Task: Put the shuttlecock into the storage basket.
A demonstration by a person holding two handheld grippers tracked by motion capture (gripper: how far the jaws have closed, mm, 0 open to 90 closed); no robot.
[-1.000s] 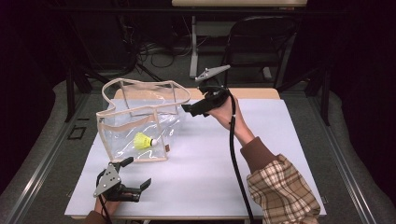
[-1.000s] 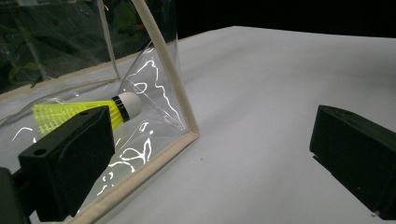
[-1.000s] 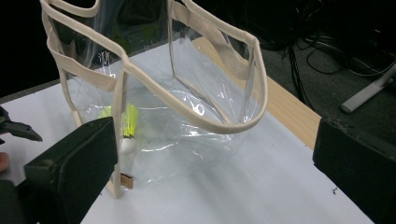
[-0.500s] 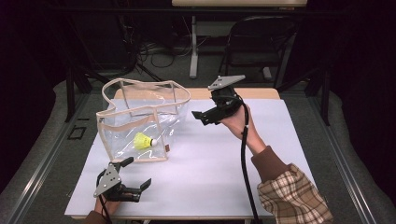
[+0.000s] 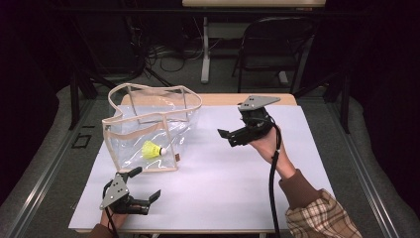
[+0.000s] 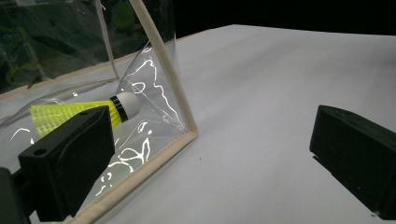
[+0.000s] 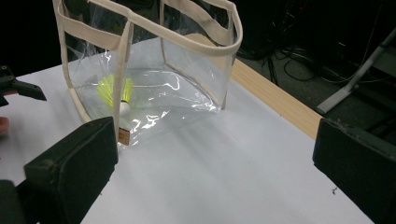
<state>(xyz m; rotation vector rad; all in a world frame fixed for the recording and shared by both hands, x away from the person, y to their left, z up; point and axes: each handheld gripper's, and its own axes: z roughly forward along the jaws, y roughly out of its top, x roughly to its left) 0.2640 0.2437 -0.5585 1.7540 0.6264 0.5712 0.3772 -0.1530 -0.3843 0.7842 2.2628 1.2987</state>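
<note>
Right gripper (image 5: 225,138) up in mid-frame, jaws wide apart, holding nothing, hand tilted toward the clear bag (image 5: 148,130). Left gripper (image 5: 147,186) low at bottom left, also gaping, empty. Yellow shuttlecock (image 5: 153,149) lying inside the bag, left of centre.

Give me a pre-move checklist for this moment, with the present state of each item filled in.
1. Shuttlecock inside the clear bag: ok, it lies on the bag's bottom.
2. Bag standing with its mouth open upward: ok.
3. Right gripper empty: ok, jaws wide apart and nothing between them in the right gripper view.
4. Left gripper empty: ok, jaws apart, low over the table near the bag's front corner.
5. Right gripper apart from the bag: ok, held beside it with bare table between.
6. Left gripper apart from the bag's trim: cannot tell, one jaw overlaps the trim in the left gripper view.
</note>
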